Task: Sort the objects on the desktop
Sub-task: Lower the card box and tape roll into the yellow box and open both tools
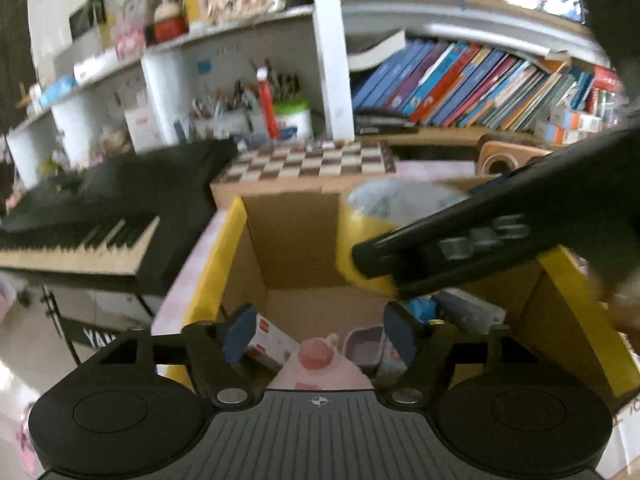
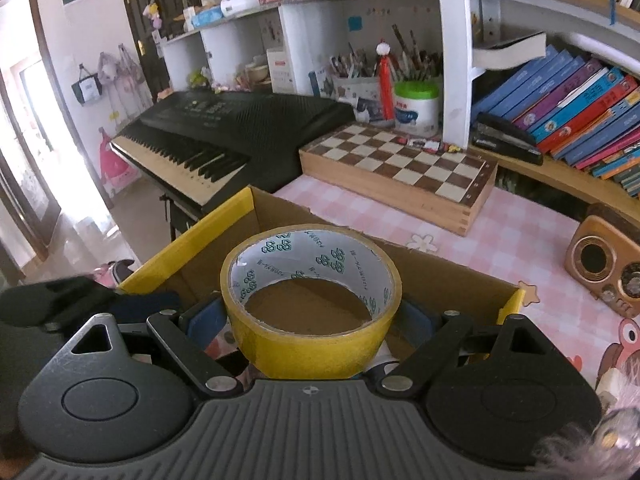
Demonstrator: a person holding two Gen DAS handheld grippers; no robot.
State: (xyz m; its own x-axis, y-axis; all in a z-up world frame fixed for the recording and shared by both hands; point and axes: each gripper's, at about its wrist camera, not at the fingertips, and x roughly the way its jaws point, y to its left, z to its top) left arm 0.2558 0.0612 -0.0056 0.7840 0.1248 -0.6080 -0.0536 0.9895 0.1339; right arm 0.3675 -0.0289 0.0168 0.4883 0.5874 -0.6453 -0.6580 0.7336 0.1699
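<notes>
My right gripper (image 2: 312, 320) is shut on a yellow tape roll (image 2: 312, 344) and holds it over the open cardboard box (image 2: 192, 240) with yellow-taped rims. In the left wrist view the same tape roll (image 1: 352, 236) hangs over the box (image 1: 224, 256), held by the right gripper (image 1: 384, 276). My left gripper (image 1: 318, 334) is open and empty, just above the box. Inside the box lie a pink soft item (image 1: 320, 364), a small white carton (image 1: 268, 340) and other small items.
A wooden chessboard box (image 2: 400, 172) lies behind the cardboard box on the pink checked tablecloth (image 2: 520, 232). A black keyboard (image 2: 224, 136) stands to the left, a small wooden radio (image 2: 604, 264) to the right. Shelves with books and pen holders fill the back.
</notes>
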